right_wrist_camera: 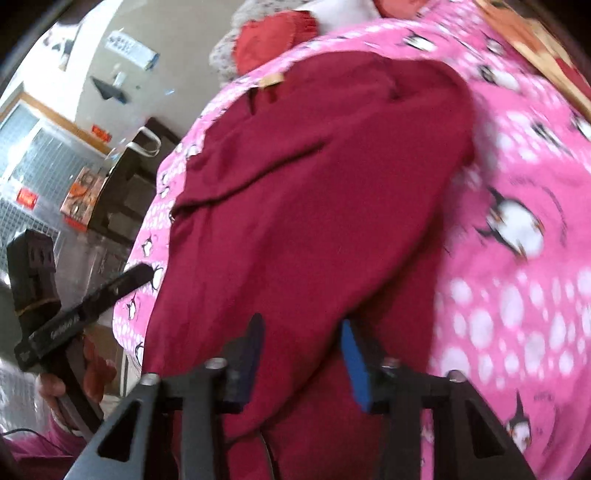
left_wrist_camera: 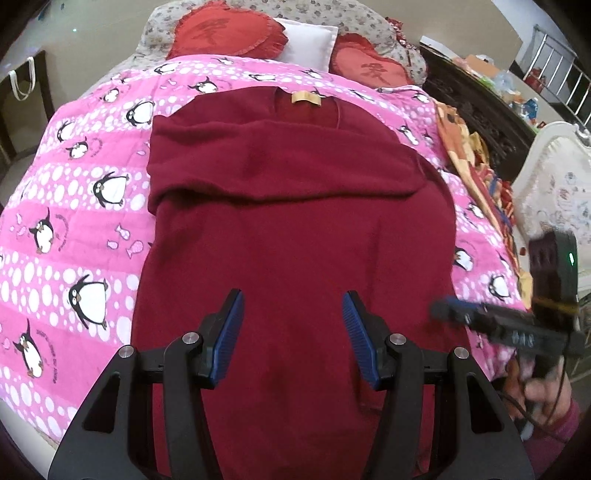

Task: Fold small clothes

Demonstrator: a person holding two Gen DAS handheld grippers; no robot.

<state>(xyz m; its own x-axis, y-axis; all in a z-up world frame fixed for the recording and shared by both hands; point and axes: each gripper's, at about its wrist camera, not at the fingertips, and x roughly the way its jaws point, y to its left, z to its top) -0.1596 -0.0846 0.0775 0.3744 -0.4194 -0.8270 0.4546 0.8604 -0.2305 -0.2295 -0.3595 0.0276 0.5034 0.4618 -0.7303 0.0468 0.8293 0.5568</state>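
A dark red garment (left_wrist_camera: 295, 221) lies flat on the pink penguin quilt (left_wrist_camera: 74, 221), collar and tan label (left_wrist_camera: 306, 98) at the far end, with its upper part folded across the body. My left gripper (left_wrist_camera: 293, 295) hovers open over the garment's near part with nothing between its blue pads. My right gripper (left_wrist_camera: 443, 310) comes in at the garment's right edge. In the blurred right wrist view, the right gripper (right_wrist_camera: 302, 323) stands over a fold edge of the garment (right_wrist_camera: 314, 184), and red fabric shows in the gap between its fingers. The left gripper (right_wrist_camera: 140, 273) is at the left there.
Two red heart cushions (left_wrist_camera: 229, 33) and a white pillow (left_wrist_camera: 310, 40) lie at the head of the bed. A patterned orange blanket (left_wrist_camera: 476, 155) and a white upholstered chair (left_wrist_camera: 554, 177) are on the right. Dark furniture (right_wrist_camera: 125, 192) stands to the left. A hand (right_wrist_camera: 55, 387) holds the left gripper.
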